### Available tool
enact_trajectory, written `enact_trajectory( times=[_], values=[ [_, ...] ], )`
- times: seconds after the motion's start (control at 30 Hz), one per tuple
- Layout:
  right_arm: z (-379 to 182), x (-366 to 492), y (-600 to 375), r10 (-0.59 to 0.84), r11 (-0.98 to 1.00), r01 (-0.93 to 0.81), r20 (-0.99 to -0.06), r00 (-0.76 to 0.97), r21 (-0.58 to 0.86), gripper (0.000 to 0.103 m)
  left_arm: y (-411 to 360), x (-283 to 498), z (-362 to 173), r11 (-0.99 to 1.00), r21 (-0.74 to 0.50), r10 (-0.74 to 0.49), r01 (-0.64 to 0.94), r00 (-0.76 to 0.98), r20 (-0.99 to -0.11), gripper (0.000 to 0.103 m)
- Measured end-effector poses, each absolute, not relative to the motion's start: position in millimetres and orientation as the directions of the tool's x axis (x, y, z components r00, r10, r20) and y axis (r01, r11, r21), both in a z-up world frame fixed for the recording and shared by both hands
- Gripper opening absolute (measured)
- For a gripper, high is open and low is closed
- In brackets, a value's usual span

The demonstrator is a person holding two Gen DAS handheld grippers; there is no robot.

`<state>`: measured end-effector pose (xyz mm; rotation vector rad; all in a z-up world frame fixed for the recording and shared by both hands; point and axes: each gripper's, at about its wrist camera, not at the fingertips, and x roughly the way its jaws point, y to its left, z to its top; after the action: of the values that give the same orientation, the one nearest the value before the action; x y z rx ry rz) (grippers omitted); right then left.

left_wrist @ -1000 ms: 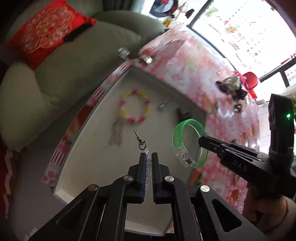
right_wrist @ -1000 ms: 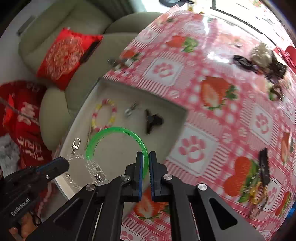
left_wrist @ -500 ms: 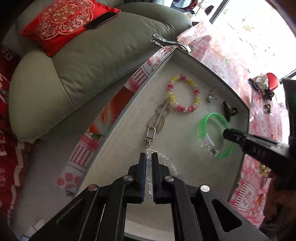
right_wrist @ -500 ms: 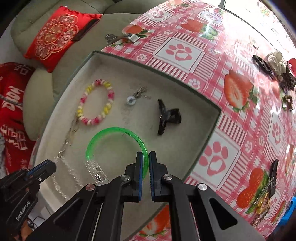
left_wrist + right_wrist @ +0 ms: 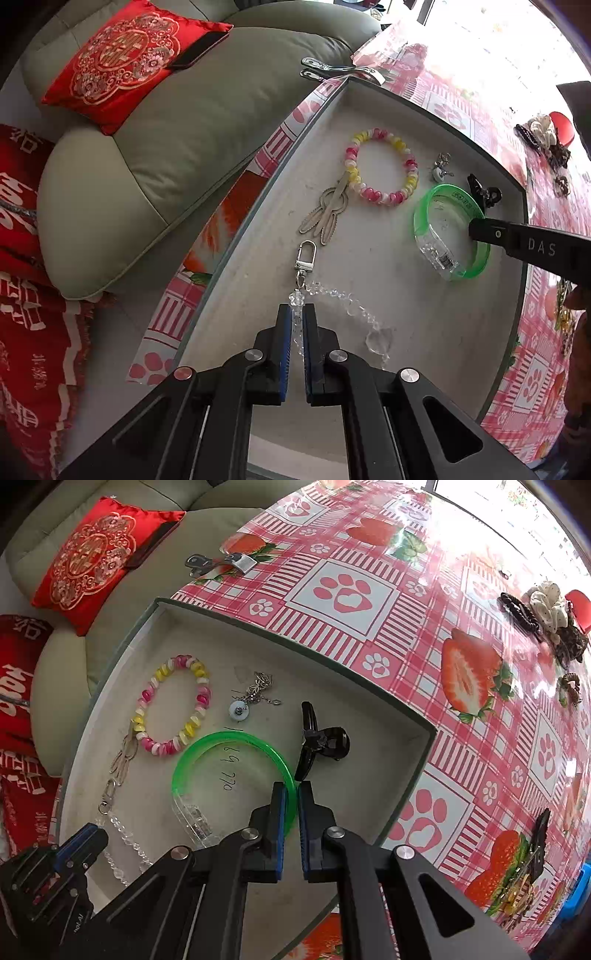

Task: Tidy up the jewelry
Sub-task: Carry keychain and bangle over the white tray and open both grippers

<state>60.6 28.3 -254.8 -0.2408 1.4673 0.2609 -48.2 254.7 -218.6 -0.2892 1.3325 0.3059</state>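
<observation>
Right now I have the left gripper (image 5: 297,325) with its jaws closed on the clear crystal chain (image 5: 343,299), whose clasp end lies just ahead on the tray (image 5: 388,280) floor. On my right gripper (image 5: 291,805) the jaws pinch the rim of the green bangle (image 5: 207,747), which rests low in the tray beside the black hair claw (image 5: 321,740). Beyond the bangle I see the pink-and-yellow bead bracelet (image 5: 173,705) and a small silver charm (image 5: 243,705). All of it sits on the strawberry-print bench (image 5: 461,664).
</observation>
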Motion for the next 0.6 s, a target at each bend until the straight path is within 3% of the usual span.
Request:
enact_trajectory(
  times=[0.03, 0.1, 0.17, 0.6],
  values=[
    [-255, 61, 28, 0.035, 0.948, -0.319, -0.996, 0.081, 0.007, 0.014, 254, -47, -217, 0.926, -0.023, 0.060, -0.376, 0.208, -0.976, 0.012],
    [-253, 59, 26, 0.053, 0.947, -0.320, -0.996, 0.073, 0.027, 0.031, 253, -48, -214, 0.929, -0.012, 0.071, -0.371, 0.210, -0.975, 0.012],
    [-253, 59, 26, 0.060, 0.948, -0.318, -0.996, 0.073, 0.033, 0.036, 253, -46, -213, 0.930, -0.010, 0.073, -0.368, 0.209, -0.975, 0.012],
    [-217, 50, 6, 0.172, 0.960, -0.243, -0.977, 0.128, 0.138, 0.039, 239, -45, -198, 0.942, 0.030, 0.103, -0.336, 0.202, -0.974, 0.012]
  ],
)
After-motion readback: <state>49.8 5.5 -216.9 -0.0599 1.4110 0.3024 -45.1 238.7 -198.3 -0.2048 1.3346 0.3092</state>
